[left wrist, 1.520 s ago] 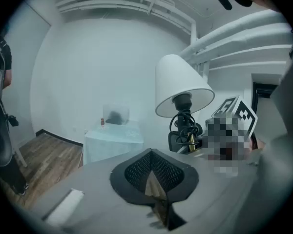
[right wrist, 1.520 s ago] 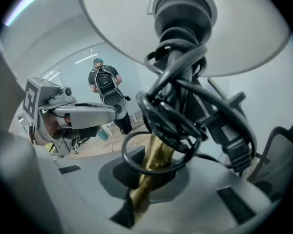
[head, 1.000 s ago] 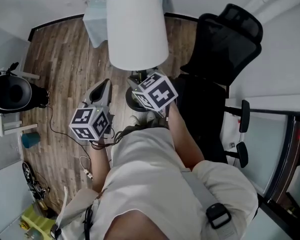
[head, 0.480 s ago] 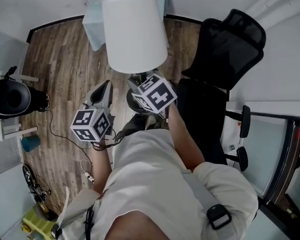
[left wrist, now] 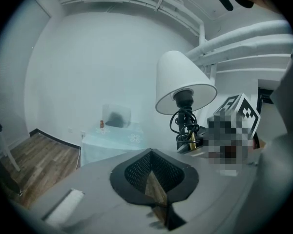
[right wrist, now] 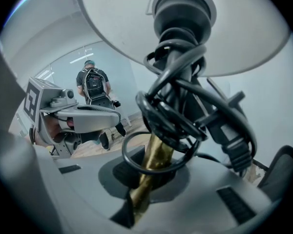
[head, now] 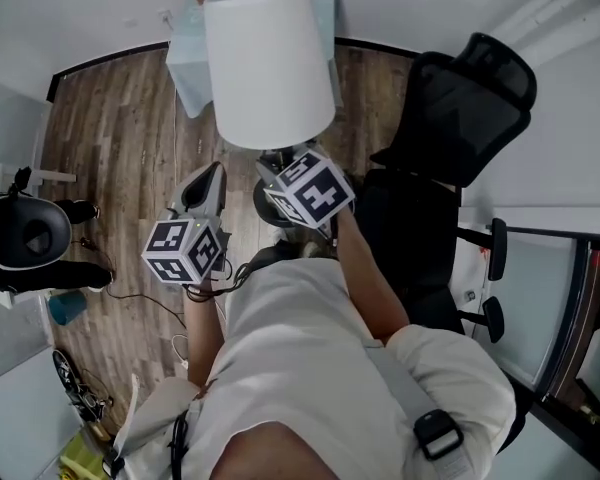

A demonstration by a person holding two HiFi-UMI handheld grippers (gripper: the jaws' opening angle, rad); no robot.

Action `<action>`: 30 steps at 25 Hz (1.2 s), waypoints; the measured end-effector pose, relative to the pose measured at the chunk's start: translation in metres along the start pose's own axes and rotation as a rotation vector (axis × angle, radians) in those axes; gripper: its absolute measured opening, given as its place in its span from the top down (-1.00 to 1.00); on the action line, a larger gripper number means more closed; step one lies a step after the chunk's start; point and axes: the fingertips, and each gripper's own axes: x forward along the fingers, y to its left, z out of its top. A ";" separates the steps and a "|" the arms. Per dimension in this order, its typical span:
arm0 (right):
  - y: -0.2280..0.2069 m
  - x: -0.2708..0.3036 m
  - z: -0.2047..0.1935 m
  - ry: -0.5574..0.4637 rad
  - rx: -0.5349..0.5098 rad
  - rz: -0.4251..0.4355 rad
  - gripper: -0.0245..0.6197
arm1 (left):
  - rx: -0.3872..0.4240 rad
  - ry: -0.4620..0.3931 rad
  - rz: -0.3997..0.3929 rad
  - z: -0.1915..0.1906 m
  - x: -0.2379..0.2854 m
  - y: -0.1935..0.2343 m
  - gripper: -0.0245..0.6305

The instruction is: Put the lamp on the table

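The lamp [head: 268, 63] is being carried closer to the cloth-covered table [head: 193, 60], its brass stem [right wrist: 154, 162] clamped by the right gripper [right wrist: 145, 177], the left gripper [left wrist: 154, 182] closed on nothing, so set-down's probably near.

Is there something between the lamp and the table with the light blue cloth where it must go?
Nothing visible blocks it. The white-shaded brass-stemmed lamp, held by the right gripper, faces bare wooden floor before the light-blue-clothed table; the black office chair stands aside.

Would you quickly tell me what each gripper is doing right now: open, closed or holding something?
The left gripper is closed, with nothing between its jaws.
The right gripper is closed on the lamp, gripping its brass stem.
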 end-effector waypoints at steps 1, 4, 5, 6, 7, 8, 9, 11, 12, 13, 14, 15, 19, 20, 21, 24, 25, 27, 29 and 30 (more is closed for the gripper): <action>-0.001 0.004 0.005 -0.001 0.002 -0.005 0.85 | 0.002 0.000 -0.005 0.003 0.002 0.005 0.93; -0.003 0.016 0.017 -0.004 0.009 -0.021 0.85 | 0.008 0.004 -0.019 0.009 0.007 0.021 0.93; -0.004 0.020 0.021 -0.003 0.010 -0.026 0.85 | 0.009 0.005 -0.022 0.010 0.008 0.025 0.92; -0.005 0.023 0.024 -0.003 0.011 -0.031 0.85 | 0.009 0.006 -0.024 0.012 0.010 0.030 0.93; -0.007 0.025 0.026 -0.003 0.012 -0.036 0.85 | 0.009 0.007 -0.027 0.013 0.012 0.033 0.93; -0.009 0.027 0.029 -0.003 0.013 -0.041 0.85 | 0.008 0.008 -0.031 0.014 0.014 0.036 0.93; -0.011 0.028 0.031 -0.002 0.016 -0.046 0.85 | 0.007 0.010 -0.035 0.015 0.017 0.038 0.93; -0.015 0.030 0.036 0.000 0.020 -0.053 0.85 | 0.007 0.014 -0.042 0.018 0.021 0.041 0.93; -0.018 0.032 0.038 0.001 0.021 -0.055 0.85 | 0.006 0.015 -0.043 0.019 0.024 0.044 0.93; -0.020 0.034 0.040 0.003 0.021 -0.056 0.85 | 0.004 0.016 -0.044 0.020 0.027 0.047 0.93; -0.023 0.037 0.042 0.006 0.020 -0.057 0.85 | 0.002 0.017 -0.043 0.021 0.030 0.050 0.93; -0.026 0.040 0.044 0.008 0.018 -0.058 0.85 | 0.000 0.017 -0.042 0.022 0.033 0.053 0.93; -0.038 0.052 0.051 0.018 0.011 -0.051 0.85 | -0.005 0.021 -0.034 0.025 0.047 0.065 0.93; -0.041 0.055 0.054 0.019 0.010 -0.046 0.85 | -0.005 0.023 -0.030 0.027 0.051 0.068 0.93; -0.045 0.059 0.057 0.021 0.010 -0.041 0.85 | -0.007 0.025 -0.028 0.029 0.055 0.071 0.93; -0.058 0.069 0.065 0.030 0.010 -0.026 0.85 | -0.012 0.031 -0.018 0.035 0.069 0.081 0.93; -0.062 0.072 0.068 0.033 0.008 -0.022 0.85 | -0.014 0.032 -0.014 0.037 0.075 0.084 0.93; -0.073 0.078 0.073 0.038 0.005 -0.018 0.85 | -0.019 0.033 -0.005 0.042 0.085 0.090 0.93; -0.083 0.084 0.078 0.041 0.002 -0.013 0.85 | -0.023 0.034 0.005 0.047 0.094 0.096 0.93; -0.088 0.086 0.081 0.042 0.002 -0.009 0.85 | -0.024 0.034 0.009 0.049 0.099 0.098 0.93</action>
